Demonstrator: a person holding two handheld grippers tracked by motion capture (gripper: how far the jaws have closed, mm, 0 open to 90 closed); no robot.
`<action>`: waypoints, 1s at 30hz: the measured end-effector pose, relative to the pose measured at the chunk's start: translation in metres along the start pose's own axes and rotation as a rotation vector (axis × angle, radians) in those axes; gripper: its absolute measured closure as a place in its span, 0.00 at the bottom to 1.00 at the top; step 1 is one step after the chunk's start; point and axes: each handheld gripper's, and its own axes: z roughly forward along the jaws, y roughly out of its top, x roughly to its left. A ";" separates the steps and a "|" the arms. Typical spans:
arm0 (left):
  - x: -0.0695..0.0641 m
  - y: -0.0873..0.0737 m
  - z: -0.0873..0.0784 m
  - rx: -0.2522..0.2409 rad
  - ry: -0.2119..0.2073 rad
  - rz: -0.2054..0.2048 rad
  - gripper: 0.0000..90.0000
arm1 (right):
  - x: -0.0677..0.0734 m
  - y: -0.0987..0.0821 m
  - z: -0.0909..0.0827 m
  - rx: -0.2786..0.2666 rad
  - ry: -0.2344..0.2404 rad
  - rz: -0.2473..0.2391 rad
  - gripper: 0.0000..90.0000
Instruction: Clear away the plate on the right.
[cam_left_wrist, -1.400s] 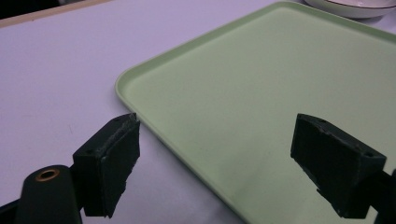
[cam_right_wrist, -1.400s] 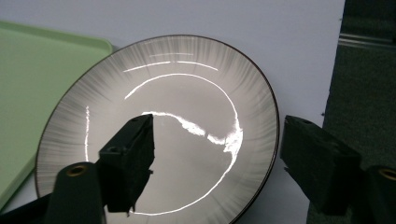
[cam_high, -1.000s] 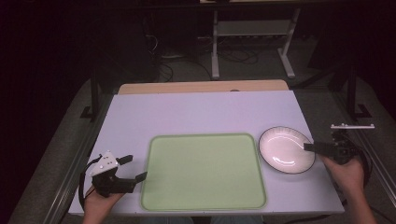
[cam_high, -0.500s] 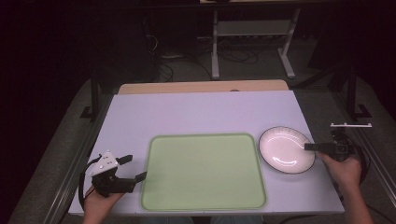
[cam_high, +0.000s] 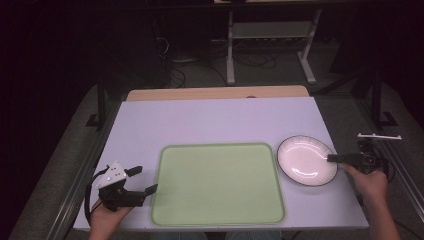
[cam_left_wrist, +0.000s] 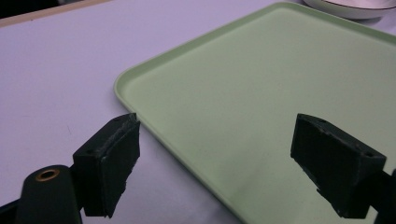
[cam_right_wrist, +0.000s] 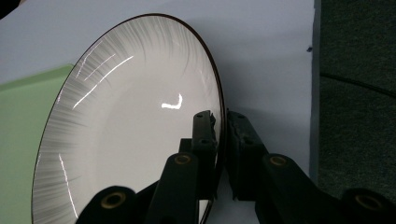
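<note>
A white plate (cam_high: 306, 160) with a thin dark rim and fine grey lines around its edge sits on the table (cam_high: 210, 120). It lies just beside the green tray (cam_high: 218, 184), at the tray's right end, and the two look like they nearly touch. The tray is big and flat, and nothing lies on it.

The right tool (cam_high: 334, 158) is at the side of the plate that faces away from the tray. Its two black jaws have just been closing, and now they pinch the rim of the plate. In the right gripper view (cam_right_wrist: 220, 122) one jaw is inside the plate and the other is outside, with the dark rim squeezed in the thin gap between them. The right hand (cam_high: 370, 181) holds this tool past the plate, near the table's edge.

The left tool (cam_high: 144, 180) is at the other end of the tray, well apart from the plate. Its jaws are spread wide and hold nothing. In the left gripper view (cam_left_wrist: 229, 158) one jaw hangs over the table just beside the tray's rim (cam_left_wrist: 140, 114), and the other hangs over the tray's green floor. A grey three-cornered plate sits on top of this tool. The left hand (cam_high: 106, 219) holds it near the table's front edge.
</note>
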 end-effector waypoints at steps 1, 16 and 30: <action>0.000 0.000 0.000 0.000 -0.001 0.000 0.17 | 0.000 0.000 0.000 0.000 0.002 0.005 0.91; -0.001 0.001 0.000 -0.009 -0.007 0.000 0.17 | -0.007 -0.001 0.002 -0.009 0.051 0.061 0.92; -0.001 0.001 -0.001 -0.008 -0.004 -0.002 0.17 | -0.014 -0.003 0.003 -0.041 0.137 0.139 0.93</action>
